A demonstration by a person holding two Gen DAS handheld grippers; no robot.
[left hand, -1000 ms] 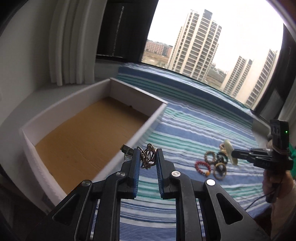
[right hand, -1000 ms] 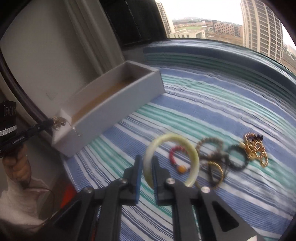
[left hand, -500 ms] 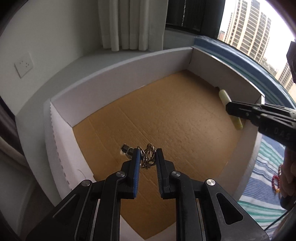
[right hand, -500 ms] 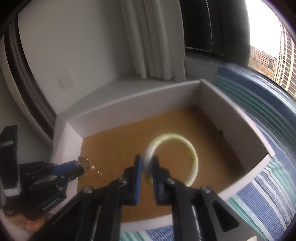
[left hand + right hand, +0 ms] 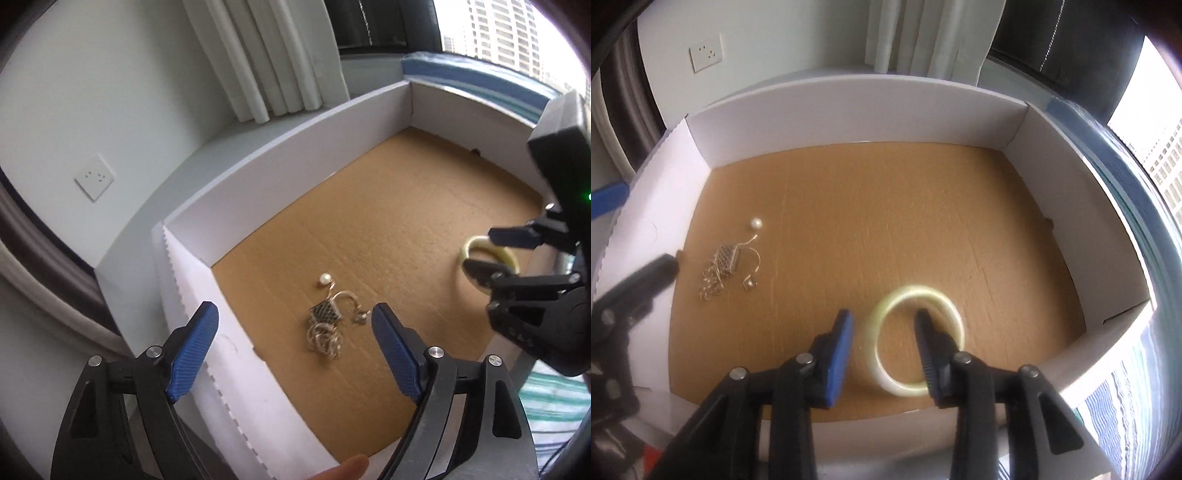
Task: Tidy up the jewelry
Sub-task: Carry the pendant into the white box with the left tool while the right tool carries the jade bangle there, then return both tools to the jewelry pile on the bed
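A white-walled box [image 5: 295,177] with a brown cardboard floor fills both views. My left gripper [image 5: 293,314] hangs over its near-left corner, its jaws opening wide. Nothing is between them. Below it a tangle of silver chains and earrings [image 5: 328,321] lies on the floor, with a pearl [image 5: 325,279] at its far end. My right gripper [image 5: 884,319] is low inside the box and its jaws are opening. The rim of a pale green bangle [image 5: 908,291] stands loose between them, with neither pad pressing it. The chain tangle [image 5: 720,266] lies to its left.
A blue-and-green striped cloth [image 5: 1126,406] lies under the box on the right. A wall socket [image 5: 94,181] and white curtains [image 5: 266,59] are behind the box. A person's fingertip [image 5: 351,465] shows at the bottom edge. High-rise towers [image 5: 498,29] show through the window.
Both grippers swung from the striped cloth over into the box and sank. The left jaws spread and the chains now lie on the floor. The right jaws came off the bangle.
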